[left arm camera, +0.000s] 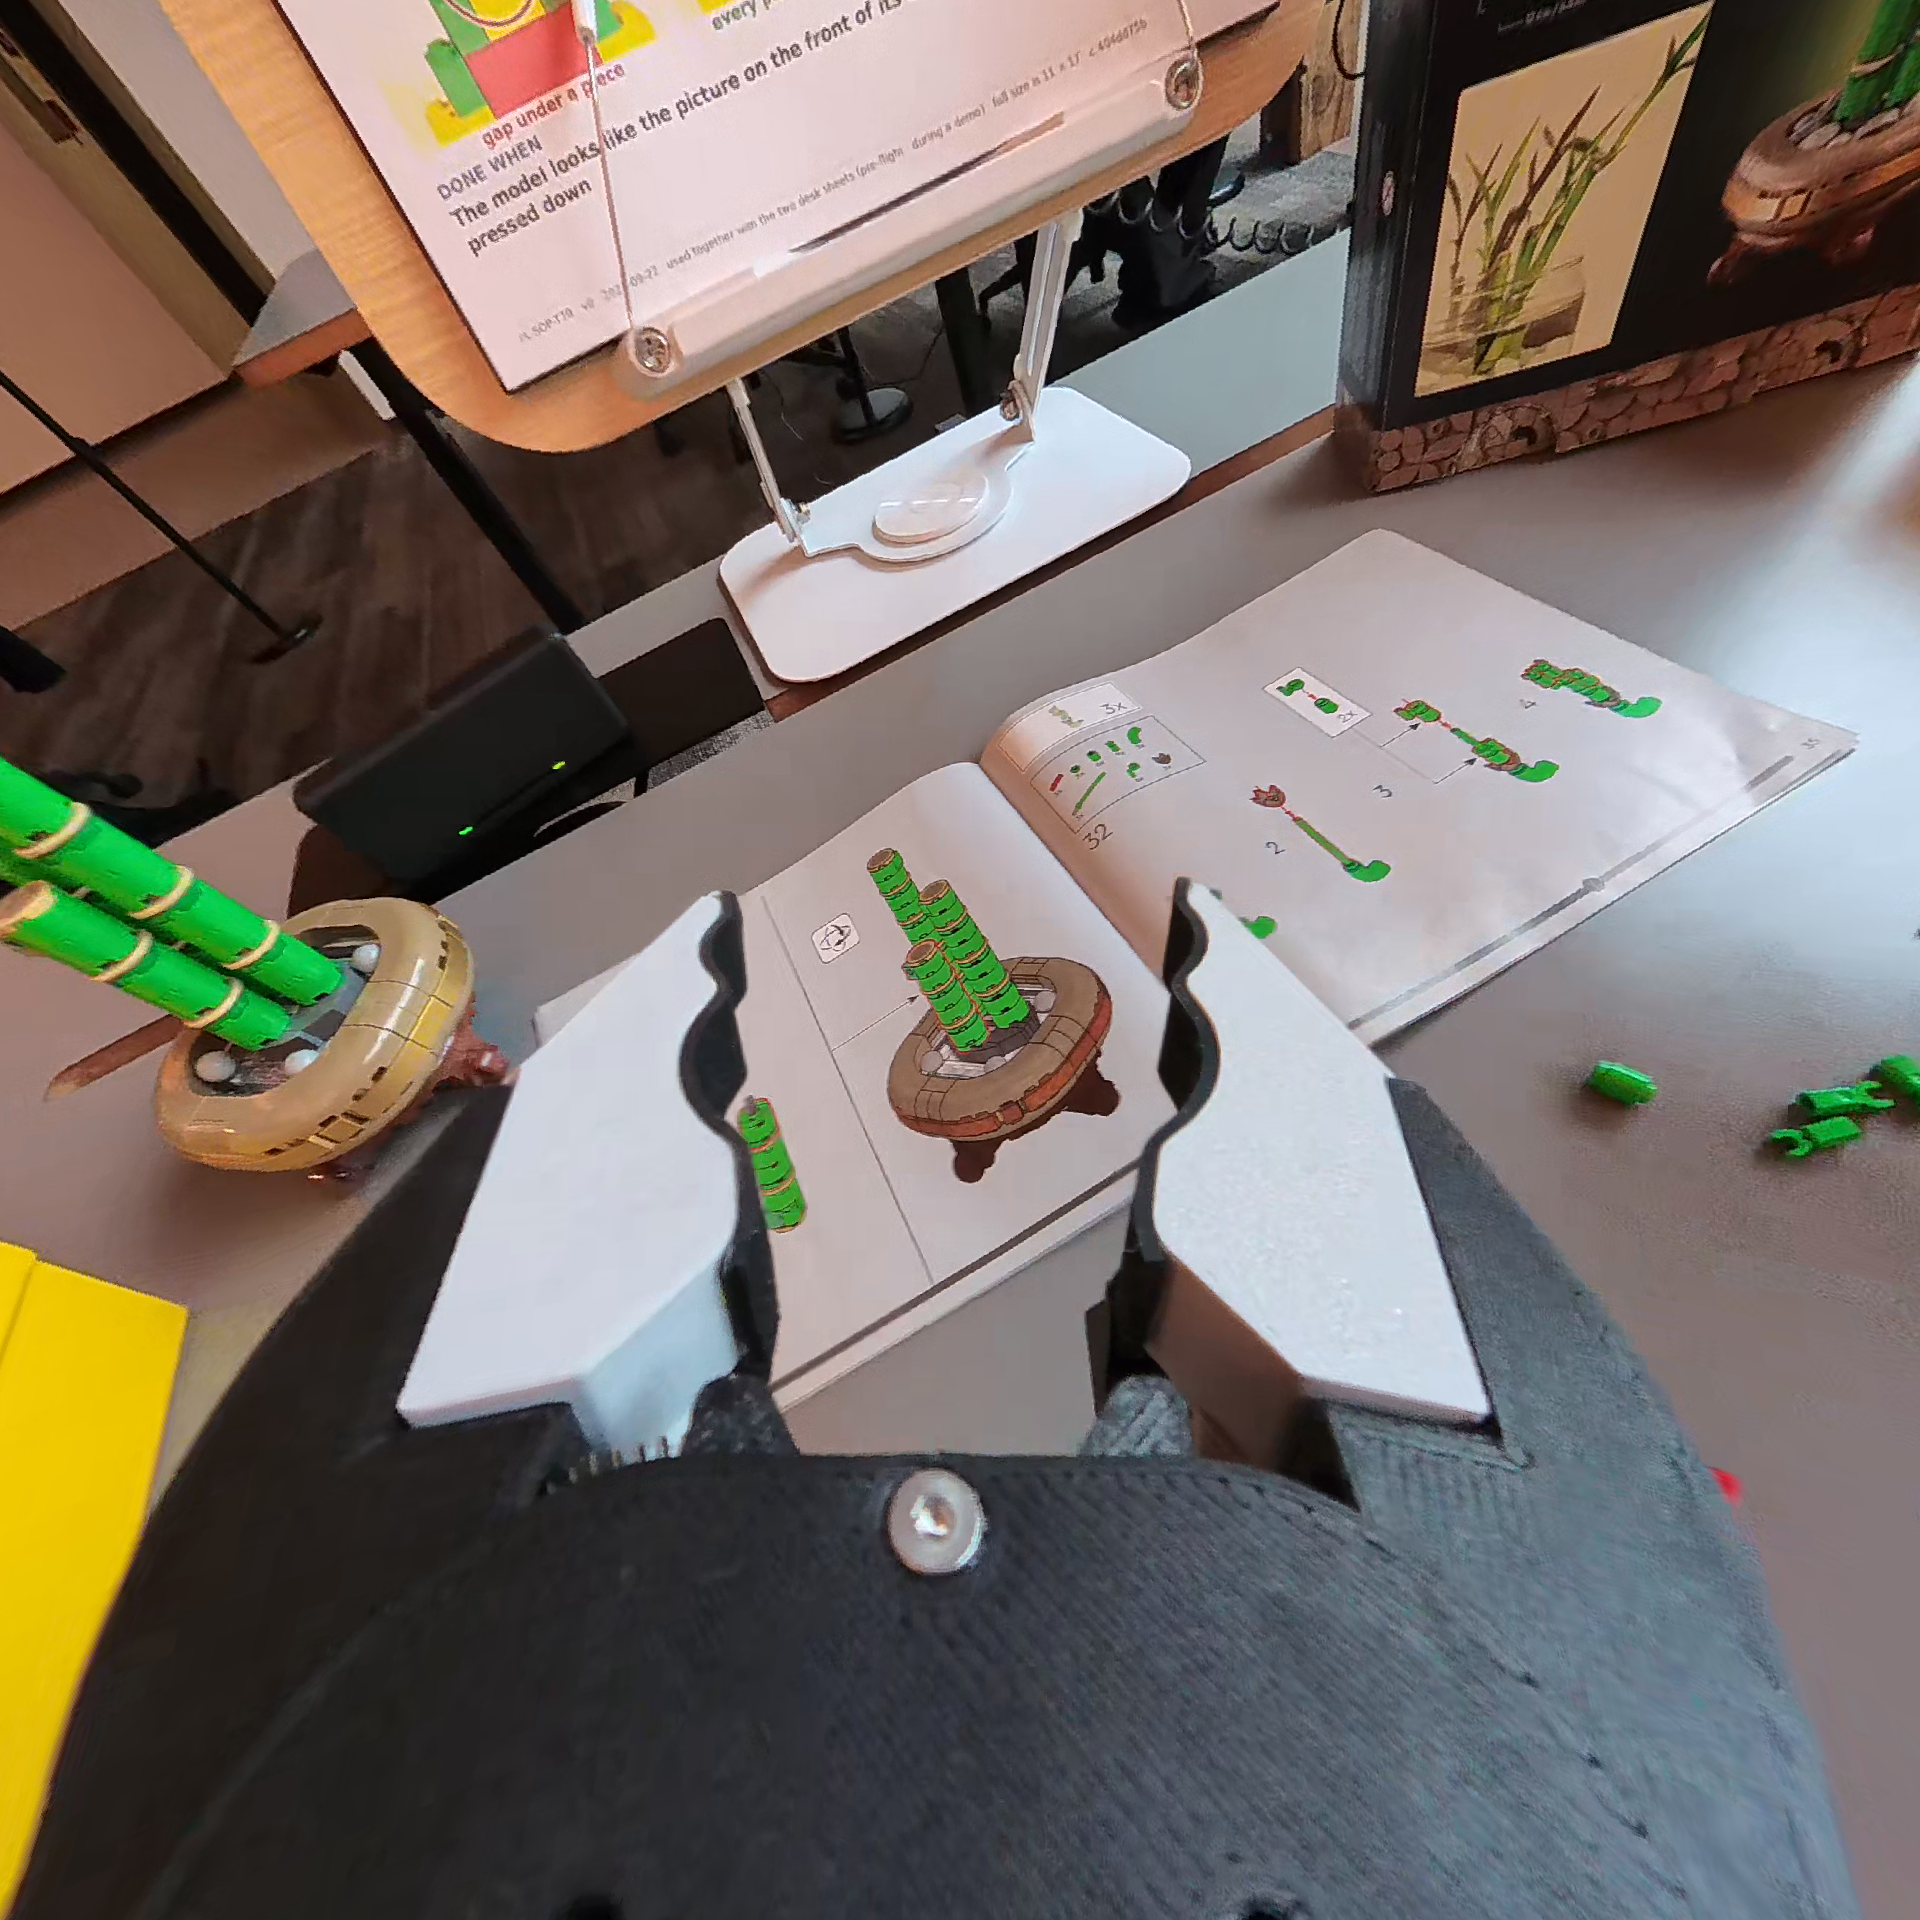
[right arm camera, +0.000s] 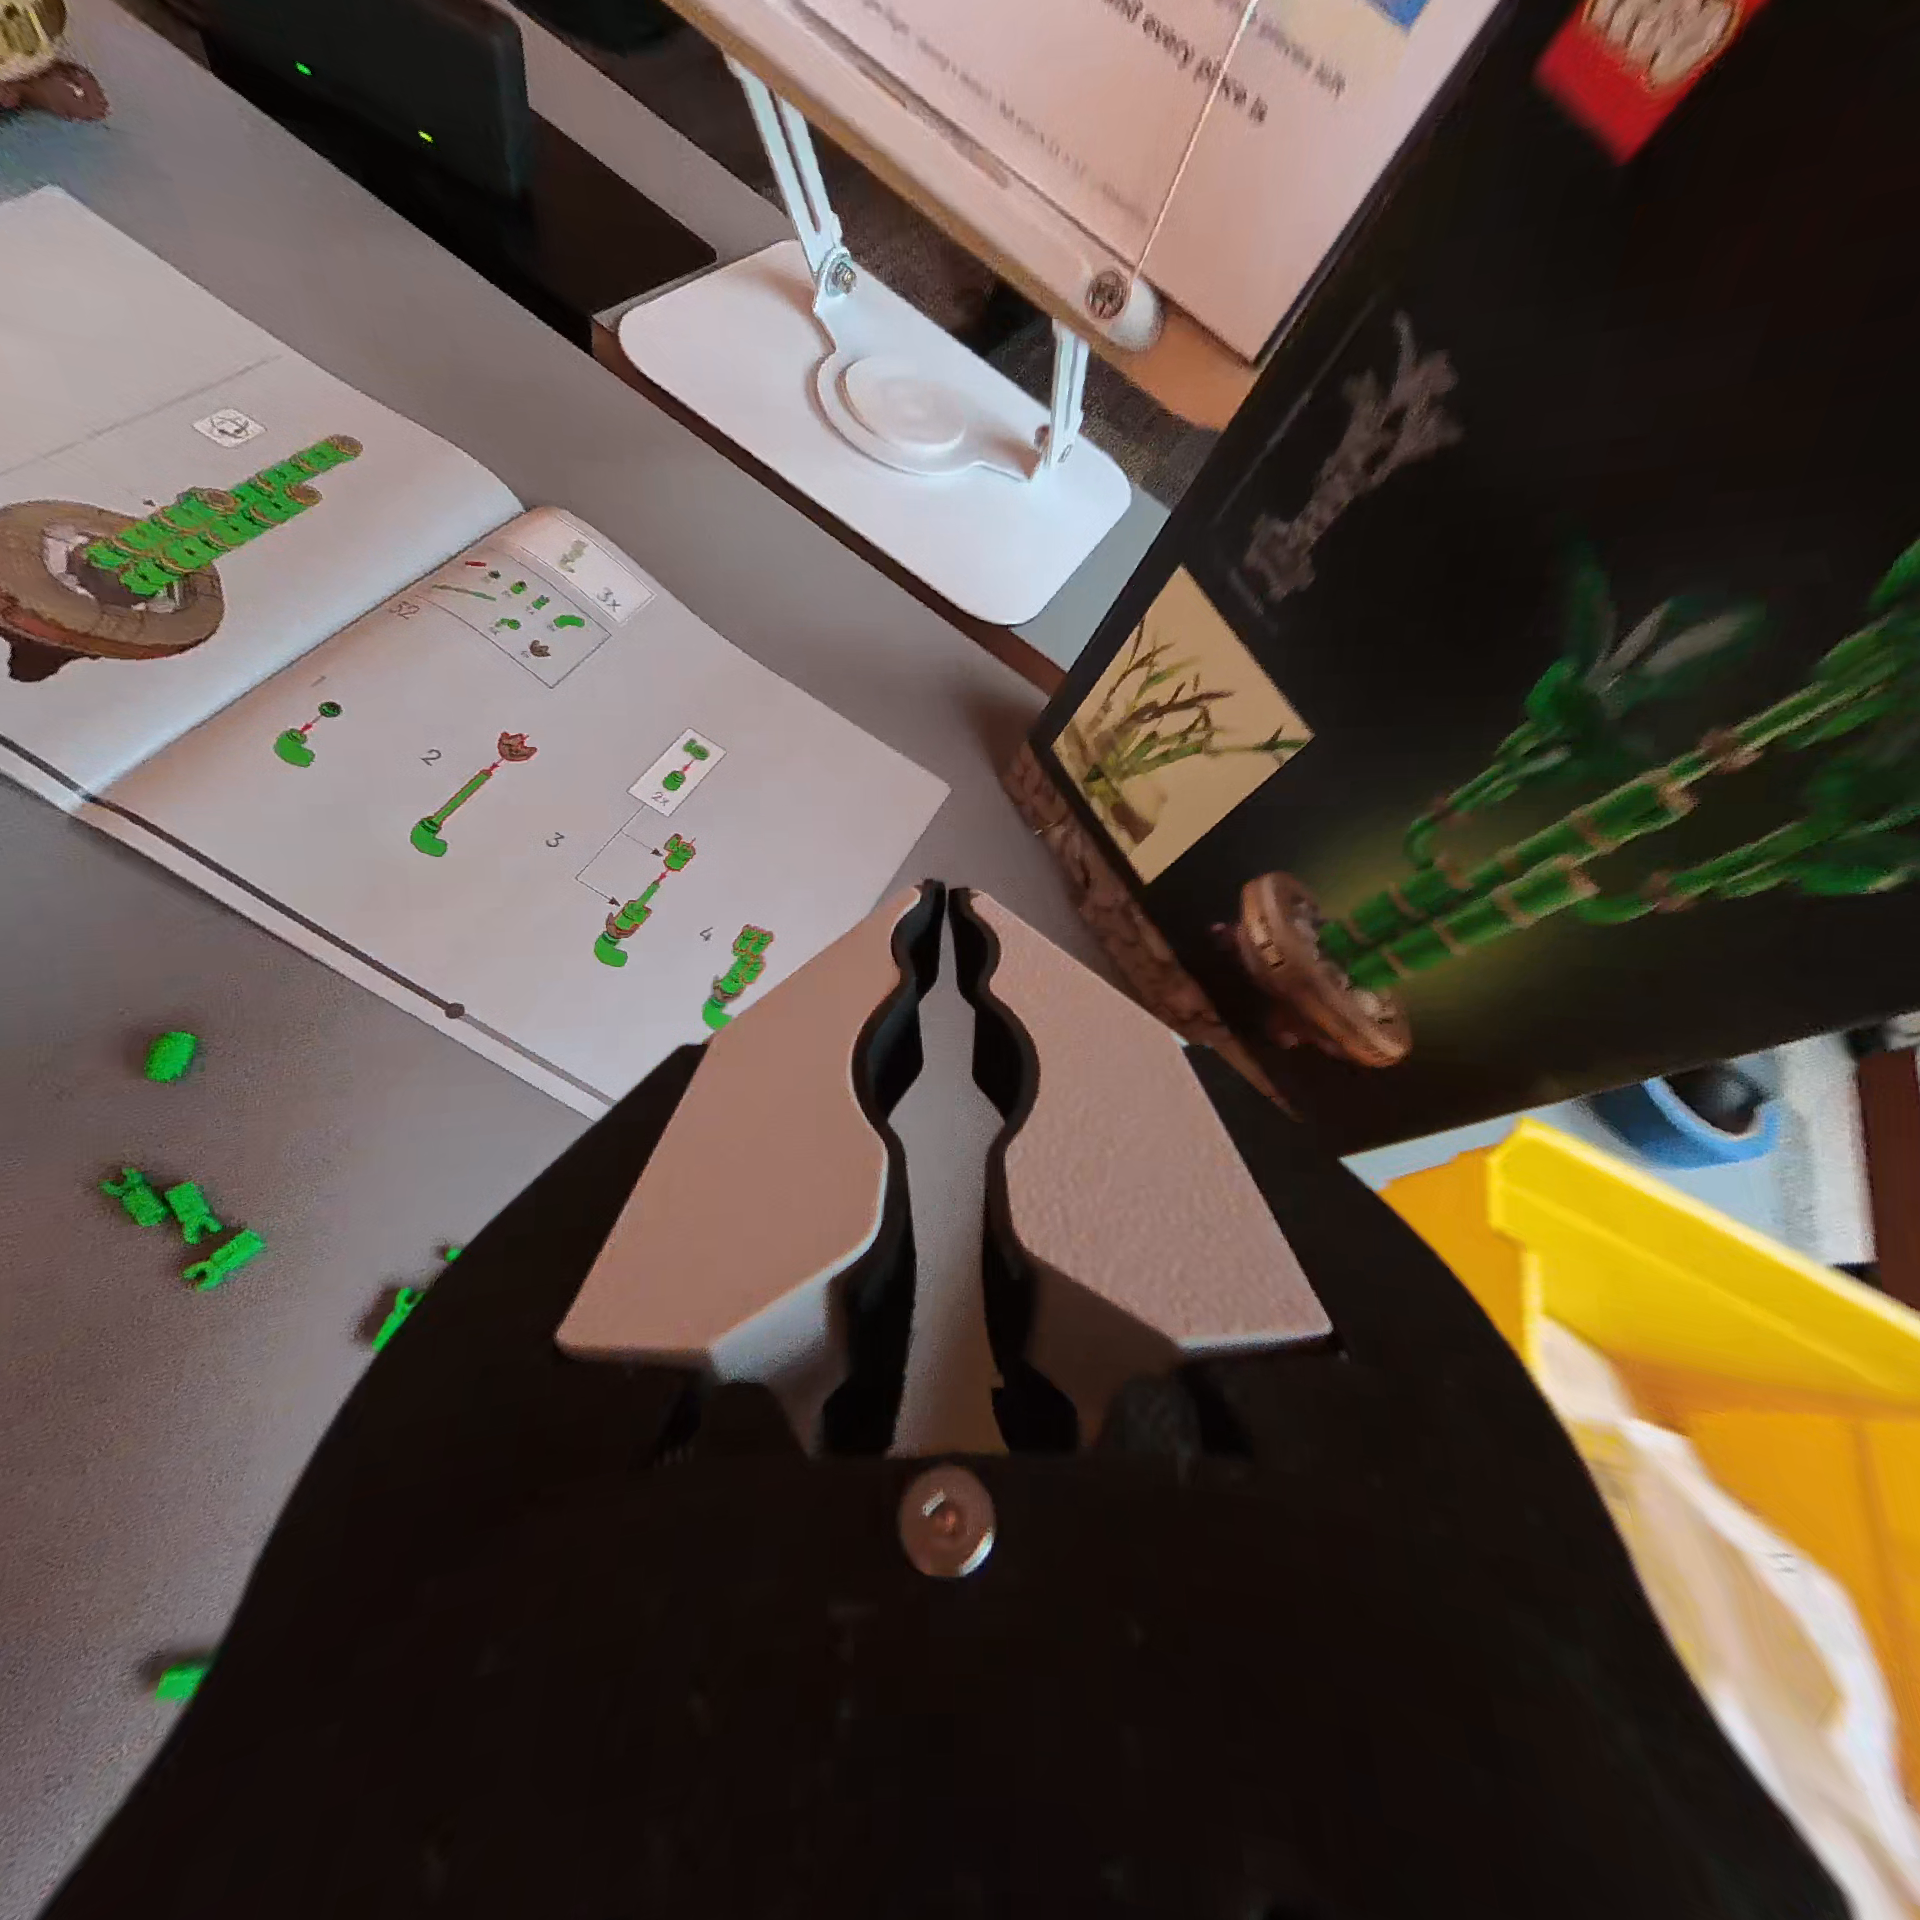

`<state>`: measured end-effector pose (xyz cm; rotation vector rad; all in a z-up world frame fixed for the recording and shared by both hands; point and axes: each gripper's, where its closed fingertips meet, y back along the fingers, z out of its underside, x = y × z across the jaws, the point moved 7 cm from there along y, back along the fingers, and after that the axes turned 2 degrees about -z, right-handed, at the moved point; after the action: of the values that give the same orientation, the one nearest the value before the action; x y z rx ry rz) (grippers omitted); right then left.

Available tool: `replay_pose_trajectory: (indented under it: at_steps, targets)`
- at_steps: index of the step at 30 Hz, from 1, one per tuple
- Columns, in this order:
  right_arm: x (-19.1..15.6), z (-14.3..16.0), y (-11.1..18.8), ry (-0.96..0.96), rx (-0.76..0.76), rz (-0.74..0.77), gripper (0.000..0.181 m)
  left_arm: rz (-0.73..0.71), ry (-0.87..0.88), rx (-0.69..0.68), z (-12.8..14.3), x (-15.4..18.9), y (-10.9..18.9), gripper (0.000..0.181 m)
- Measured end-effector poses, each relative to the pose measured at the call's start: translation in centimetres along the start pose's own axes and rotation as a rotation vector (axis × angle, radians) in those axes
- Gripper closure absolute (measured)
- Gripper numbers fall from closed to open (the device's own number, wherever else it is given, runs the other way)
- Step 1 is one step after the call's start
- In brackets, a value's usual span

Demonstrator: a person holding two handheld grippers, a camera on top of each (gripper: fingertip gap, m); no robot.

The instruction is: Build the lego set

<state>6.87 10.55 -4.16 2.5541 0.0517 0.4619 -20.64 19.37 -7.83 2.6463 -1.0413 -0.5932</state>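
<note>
The built model point(left arm camera: 312, 1049), a tan round pot with green bamboo stalks point(left arm camera: 156, 925), stands on the grey table at the left of the left wrist view. An open instruction booklet point(left arm camera: 1195, 904) lies in the middle; it also shows in the right wrist view point(right arm camera: 436, 707). Several small loose green pieces point(left arm camera: 1839, 1107) lie to the right of the booklet, and in the right wrist view point(right arm camera: 187, 1216) at the left. My left gripper point(left arm camera: 956, 914) is open and empty above the booklet. My right gripper point(right arm camera: 945, 894) is shut and empty, near the booklet's corner.
The set's dark box point(right arm camera: 1558, 675) stands at the back right. A white document stand point(left arm camera: 935, 520) holds a printed sheet at the back. A black device point(left arm camera: 468, 769) sits at the table's far edge. A yellow bin point(right arm camera: 1714, 1351) is at the right, another yellow thing point(left arm camera: 62, 1558) at the left. The grippers' ends are close to 25 cm from one another. The built model point(left arm camera: 312, 1049) is about 20 cm from my left fingertips.
</note>
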Motion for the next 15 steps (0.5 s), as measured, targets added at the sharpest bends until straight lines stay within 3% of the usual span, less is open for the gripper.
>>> replay_pose_trajectory:
  at_steps: [3,7,15]
  targets:
    - [-0.8,2.0,-0.8,-0.077,0.023,0.008,0.181,0.045,0.057,0.015,-0.2,0.2,0.3,0.102]
    - [0.0,1.0,-0.3,-0.101,0.092,0.102,0.175,0.115,0.144,0.022,-0.3,0.3,0.3,0.103]
    - [1.4,2.9,-1.8,-0.218,0.084,0.098,0.139,0.234,0.229,-0.003,-0.1,0.2,0.2,0.103]
